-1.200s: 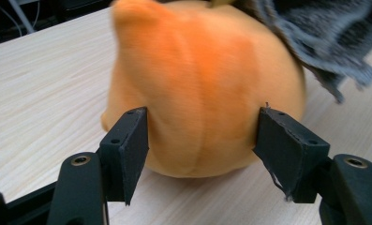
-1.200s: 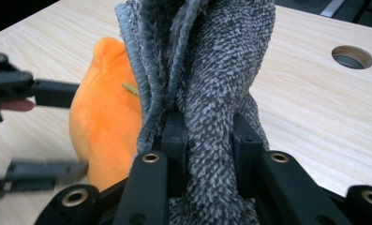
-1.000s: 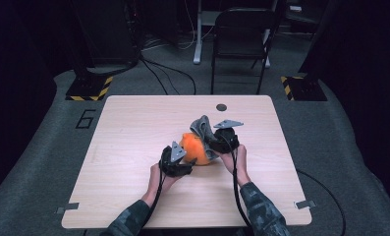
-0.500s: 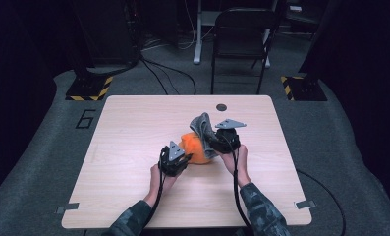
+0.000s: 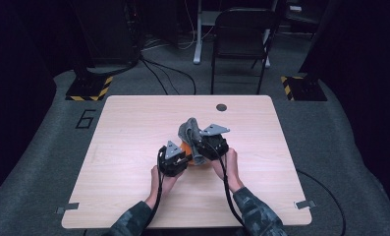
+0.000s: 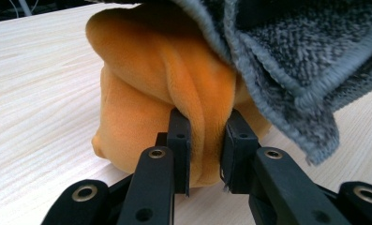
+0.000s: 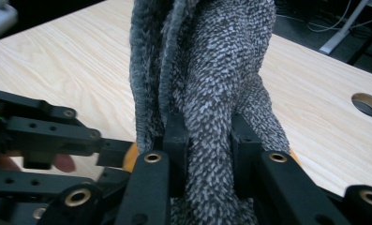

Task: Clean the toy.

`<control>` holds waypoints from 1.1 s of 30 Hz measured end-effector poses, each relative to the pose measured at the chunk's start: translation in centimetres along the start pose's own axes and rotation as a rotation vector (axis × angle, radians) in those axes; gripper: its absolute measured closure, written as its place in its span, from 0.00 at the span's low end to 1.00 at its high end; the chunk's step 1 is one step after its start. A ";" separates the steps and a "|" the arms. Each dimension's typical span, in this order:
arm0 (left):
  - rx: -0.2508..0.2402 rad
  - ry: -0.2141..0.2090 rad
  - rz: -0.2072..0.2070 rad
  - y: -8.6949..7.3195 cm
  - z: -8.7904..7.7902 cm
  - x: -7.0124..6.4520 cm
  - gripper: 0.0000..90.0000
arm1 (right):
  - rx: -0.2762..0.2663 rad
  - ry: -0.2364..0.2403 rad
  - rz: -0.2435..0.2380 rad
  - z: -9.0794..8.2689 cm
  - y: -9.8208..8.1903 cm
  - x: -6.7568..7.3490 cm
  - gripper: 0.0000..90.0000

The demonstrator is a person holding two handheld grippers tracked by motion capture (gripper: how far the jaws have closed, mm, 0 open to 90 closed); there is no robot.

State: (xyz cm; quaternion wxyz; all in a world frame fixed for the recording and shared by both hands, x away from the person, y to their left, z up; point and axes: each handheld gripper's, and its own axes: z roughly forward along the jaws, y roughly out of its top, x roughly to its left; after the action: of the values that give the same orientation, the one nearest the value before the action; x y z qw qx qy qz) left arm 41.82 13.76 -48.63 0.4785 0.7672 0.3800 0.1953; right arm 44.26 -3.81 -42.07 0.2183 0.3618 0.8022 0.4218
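An orange plush cloth (image 6: pixel 141 70) lies bunched on the wooden table (image 5: pixel 133 128) near its middle. My left gripper (image 6: pixel 207 140) has just closed its jaws and pinches an upright fold of this cloth. A grey towelling cloth (image 7: pixel 212 56) hangs in my right gripper (image 7: pixel 207 136), which is shut on a thick fold of it. The grey cloth (image 6: pixel 291 51) drapes over the top right of the orange one. From above, the left gripper (image 5: pixel 181 156) and right gripper (image 5: pixel 198 143) meet at the pile, with the grey cloth (image 5: pixel 190 129) standing up over the orange cloth (image 5: pixel 185 147).
A round cable hole (image 5: pixel 221 107) sits near the table's far edge and also appears in the right gripper view (image 7: pixel 368 104). A black chair (image 5: pixel 241 29) and cables stand on the floor beyond the table. Bare tabletop surrounds the pile on all sides.
The right gripper has carried the grey cloth toward the left gripper, so it covers more of the orange cloth. The left gripper has stayed in place.
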 end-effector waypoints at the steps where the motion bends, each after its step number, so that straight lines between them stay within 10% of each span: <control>1: 0.000 -0.001 -0.002 0.0 0.0 0.0 0.84 | 0.006 -0.010 -0.017 0.0 -0.1 -0.2 0.82; 10: 0.003 -0.017 -0.014 -0.1 0.1 0.4 0.84 | 0.021 -0.065 -0.040 -0.3 -0.6 -1.0 0.83; 33: 0.001 -0.052 -0.011 -0.2 0.3 0.8 0.82 | 0.185 -0.101 0.195 1.2 -5.7 -8.0 0.82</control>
State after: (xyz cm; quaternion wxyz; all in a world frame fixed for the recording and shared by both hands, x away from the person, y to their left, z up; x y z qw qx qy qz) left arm 42.45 14.20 -48.96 0.4892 0.7699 0.3718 0.1722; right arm 47.97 -11.47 -47.12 0.1822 0.4772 0.7867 0.3466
